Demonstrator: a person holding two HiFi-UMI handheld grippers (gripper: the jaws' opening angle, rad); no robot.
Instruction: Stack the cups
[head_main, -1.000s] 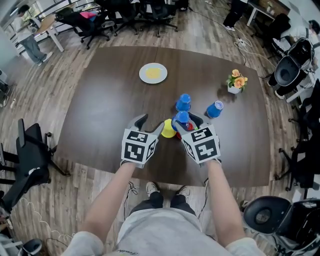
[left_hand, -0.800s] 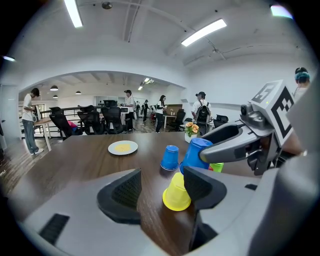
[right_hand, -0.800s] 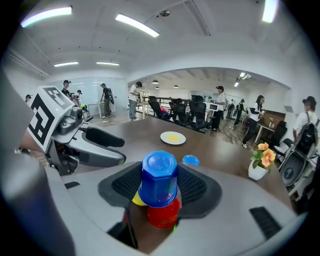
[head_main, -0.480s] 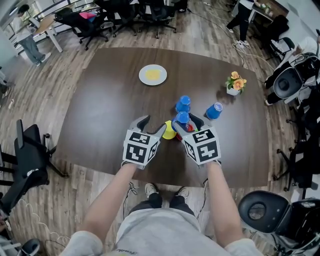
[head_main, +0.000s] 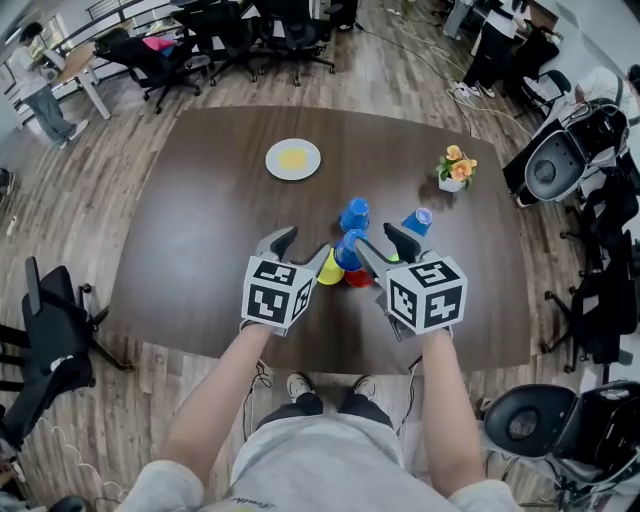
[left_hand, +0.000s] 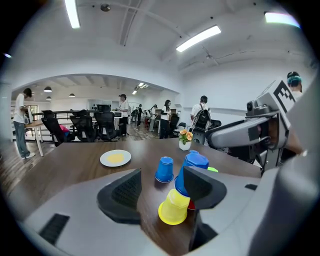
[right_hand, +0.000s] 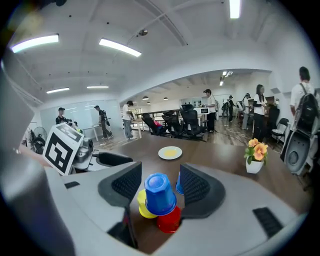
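In the head view a blue cup caps the red cup near the tabletop's near edge, so that stacking step looks done; in the left gripper view the left gripper gapes empty toward the yellow cup, probably the next one to grasp; in the right gripper view the right gripper stands released around the stack, and no writing is legible.

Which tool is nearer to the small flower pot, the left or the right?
Right. The right tool is nearer the person and left of the flower pot; the left tool is farther left.
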